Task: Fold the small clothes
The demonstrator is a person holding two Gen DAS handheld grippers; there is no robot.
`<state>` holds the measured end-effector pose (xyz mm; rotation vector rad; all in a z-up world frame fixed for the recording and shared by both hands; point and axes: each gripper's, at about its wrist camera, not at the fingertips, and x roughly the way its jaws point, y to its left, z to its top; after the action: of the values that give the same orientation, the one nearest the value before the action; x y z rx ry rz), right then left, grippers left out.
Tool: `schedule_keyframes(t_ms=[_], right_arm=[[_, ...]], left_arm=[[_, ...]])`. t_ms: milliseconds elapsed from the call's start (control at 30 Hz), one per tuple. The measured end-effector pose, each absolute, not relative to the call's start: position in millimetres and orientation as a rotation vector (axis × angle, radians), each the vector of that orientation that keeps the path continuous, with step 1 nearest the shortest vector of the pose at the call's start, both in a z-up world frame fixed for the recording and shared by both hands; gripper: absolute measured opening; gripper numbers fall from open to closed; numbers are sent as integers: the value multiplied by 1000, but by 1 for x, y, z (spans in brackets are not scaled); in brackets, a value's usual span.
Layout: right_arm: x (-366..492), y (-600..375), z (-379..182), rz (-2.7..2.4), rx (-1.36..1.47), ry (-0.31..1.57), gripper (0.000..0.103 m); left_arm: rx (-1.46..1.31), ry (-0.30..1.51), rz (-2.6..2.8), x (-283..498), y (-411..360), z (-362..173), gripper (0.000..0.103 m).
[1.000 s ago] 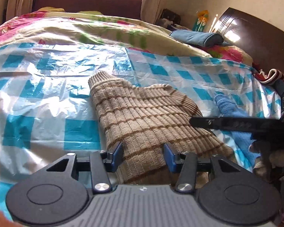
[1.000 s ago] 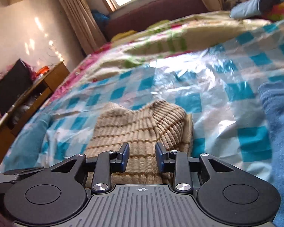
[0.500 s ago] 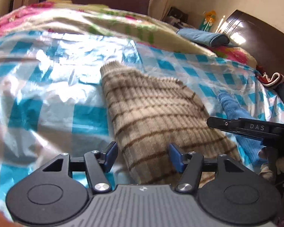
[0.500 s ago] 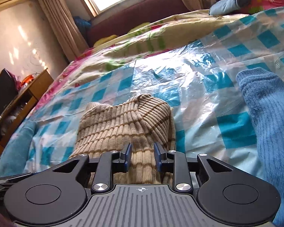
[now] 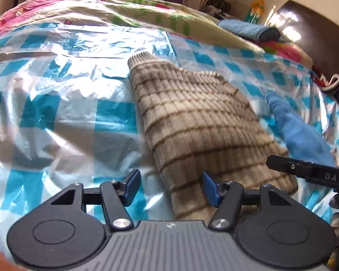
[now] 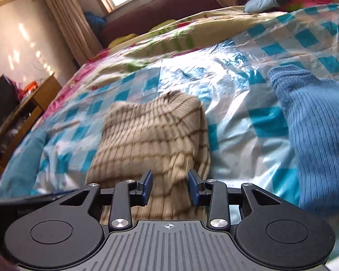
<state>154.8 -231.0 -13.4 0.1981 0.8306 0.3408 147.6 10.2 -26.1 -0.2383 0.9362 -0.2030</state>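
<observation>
Left wrist view: my left hand-held gripper point(image 5: 169, 187) stands wide open over the near edge of the striped beige sweater point(image 5: 198, 122), lying folded on the bed's checked plastic sheet point(image 5: 56, 113). My right hand-held gripper point(image 6: 169, 186), open, straddles its near end, gripping nothing; blue garment point(image 6: 316, 122) waits alongside.

We are looking at a bed point(image 5: 147, 6) lying under a floral quilt point(image 5: 133, 11), with a shiny blue-and-white checked plastic sheet point(image 5: 56, 103) spreading over its near part. On the sheet a folded beige striped sweater point(image 5: 196, 122) is lying, a blue knitted garment point(image 5: 298, 131) resting just to its right. A blue bolster point(image 5: 248, 29) is sitting far right.
</observation>
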Motion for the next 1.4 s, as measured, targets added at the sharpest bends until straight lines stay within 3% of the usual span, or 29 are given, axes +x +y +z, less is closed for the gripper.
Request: schedule_keyframes(t_ms=[567,767,1400], right_arm=[[107,-221,-4,287,217,827,39],[95,-219,1,302,212,813,48],[75,-223,-20,293,251,863,48]], left_arm=[[-198,938,-227,104,-9,-14,64],[-182,947,-226,97,-16,-13,64],[-165,987,-225,82,-24,-21,65]])
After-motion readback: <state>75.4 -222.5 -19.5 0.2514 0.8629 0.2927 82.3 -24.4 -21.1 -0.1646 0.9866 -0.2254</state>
